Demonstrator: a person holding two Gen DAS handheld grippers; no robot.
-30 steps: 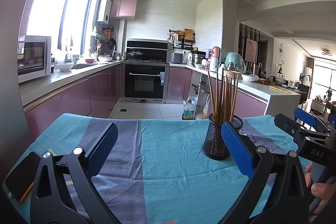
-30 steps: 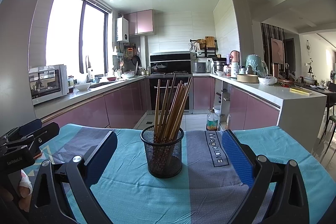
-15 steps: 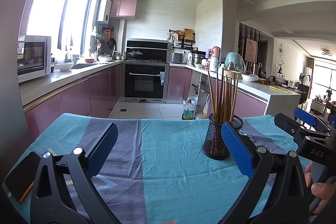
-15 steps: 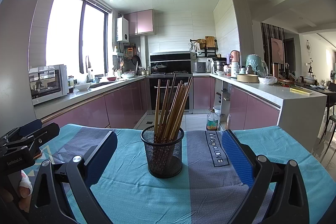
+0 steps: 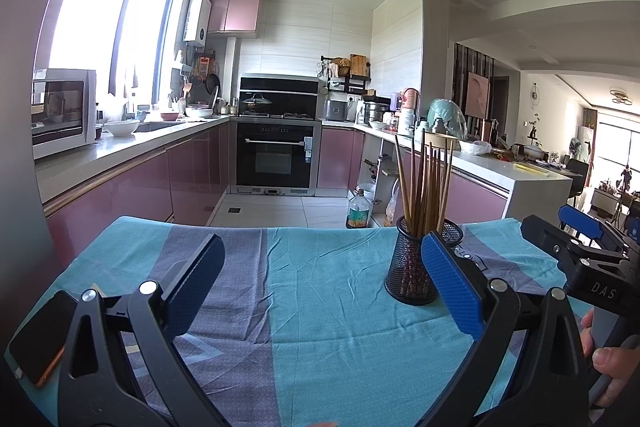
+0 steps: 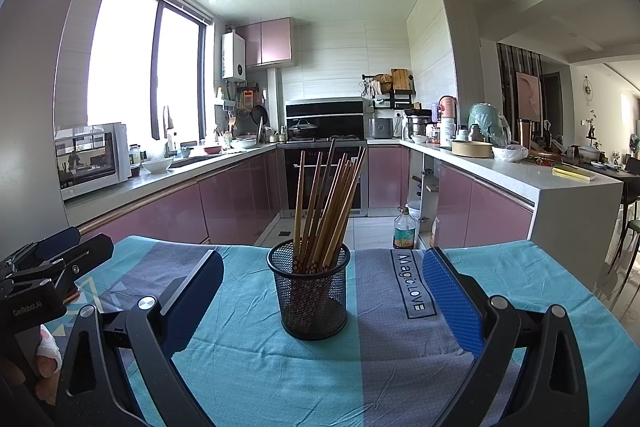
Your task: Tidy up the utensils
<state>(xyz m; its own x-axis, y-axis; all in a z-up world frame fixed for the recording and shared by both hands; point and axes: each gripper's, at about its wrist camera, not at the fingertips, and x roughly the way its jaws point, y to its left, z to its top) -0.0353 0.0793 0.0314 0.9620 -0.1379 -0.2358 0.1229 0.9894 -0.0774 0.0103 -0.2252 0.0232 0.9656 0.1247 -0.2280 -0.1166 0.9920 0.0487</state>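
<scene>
Hovering wide open and empty, each gripper (image 5: pixel 320 287) (image 6: pixel 322 299) faces the chopsticks (image 6: pixel 328 203) in the mesh holder (image 6: pixel 310 297); next likely needs pinching one.

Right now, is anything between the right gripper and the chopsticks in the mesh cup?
Nothing visible. The right gripper is open, and only bare tablecloth lies between it and the mesh cup holding the chopsticks.

Chopsticks' (image 6: pixel 328 203) lower ends blur behind the mesh holder (image 6: pixel 310 297).
</scene>
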